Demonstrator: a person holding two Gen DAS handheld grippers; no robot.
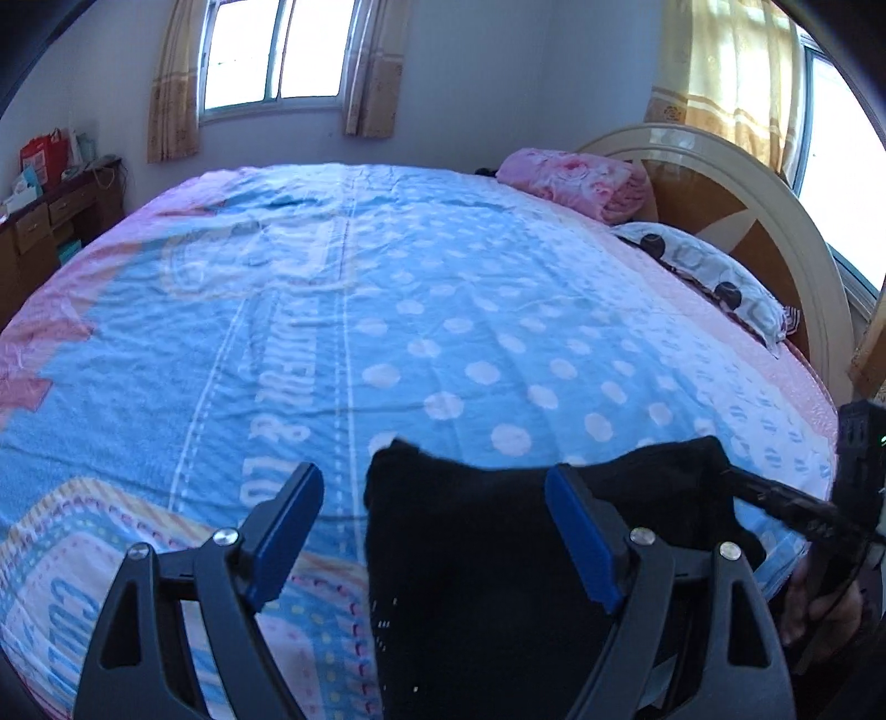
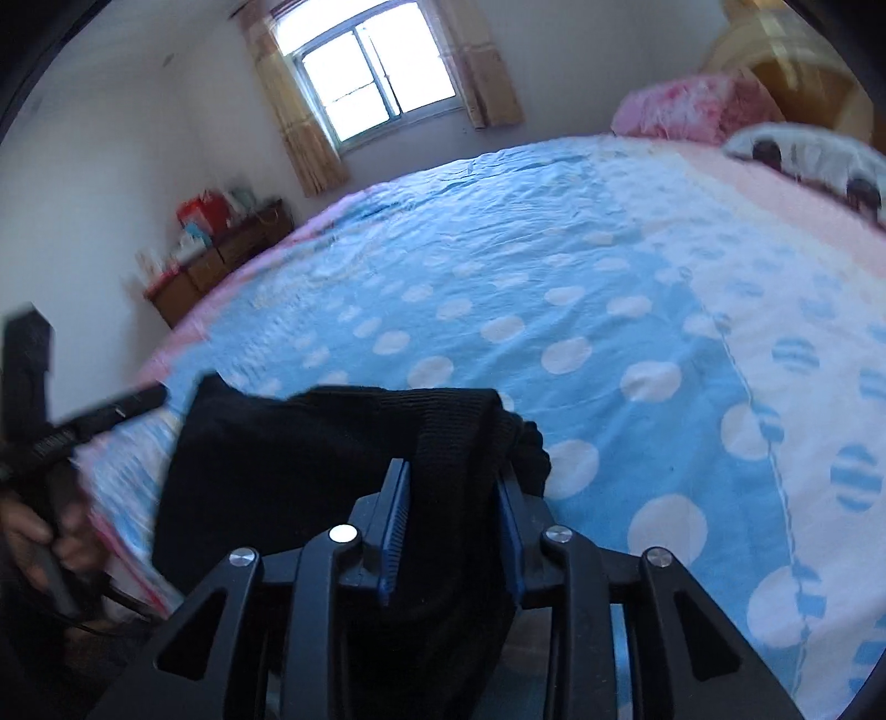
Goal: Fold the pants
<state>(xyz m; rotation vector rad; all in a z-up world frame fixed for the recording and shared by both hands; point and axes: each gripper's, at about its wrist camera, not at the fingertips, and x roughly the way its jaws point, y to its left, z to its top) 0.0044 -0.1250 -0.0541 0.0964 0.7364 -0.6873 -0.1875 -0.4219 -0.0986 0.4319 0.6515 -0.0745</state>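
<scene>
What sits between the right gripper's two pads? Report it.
A bunched fold of the black pants runs up between the right gripper's blue pads, which clamp it. The right wrist view shows this.

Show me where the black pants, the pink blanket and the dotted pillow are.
black pants (image 2: 310, 443), right wrist view, upper flat part
pink blanket (image 1: 576, 177), left wrist view, top fold
dotted pillow (image 1: 714, 277), left wrist view, middle

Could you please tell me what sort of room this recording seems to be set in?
Most likely a home bedroom: a large bed with a polka-dot cover, a pillow by the headboard, and a curtained window.
</scene>
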